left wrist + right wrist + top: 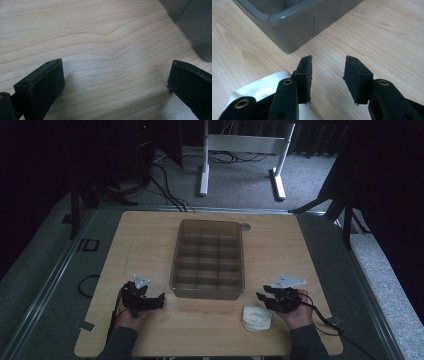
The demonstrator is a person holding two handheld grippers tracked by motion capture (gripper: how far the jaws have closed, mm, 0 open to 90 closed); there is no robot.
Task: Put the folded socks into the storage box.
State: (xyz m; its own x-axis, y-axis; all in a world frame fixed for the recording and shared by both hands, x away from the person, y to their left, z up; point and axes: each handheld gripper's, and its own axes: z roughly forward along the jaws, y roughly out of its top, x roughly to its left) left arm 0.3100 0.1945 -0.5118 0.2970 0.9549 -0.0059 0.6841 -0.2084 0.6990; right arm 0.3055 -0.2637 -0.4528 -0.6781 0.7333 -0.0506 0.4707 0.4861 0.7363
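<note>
The right gripper [327, 78] hangs part-open over bare table [387, 37], holding nothing; the white cloth [262, 87] lies just beside its left jaw, within reach. The left gripper [115, 85] is wide, empty, beside the bin [207, 257].

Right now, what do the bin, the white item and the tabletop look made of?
Bin: likely smoky translucent plastic; the dividers show through its smooth, moulded walls. White item: looks like soft folded cloth, matte and rumpled, though it could be paper. Tabletop: light wood grain, probably laminate or veneer, with a low sheen.
</note>
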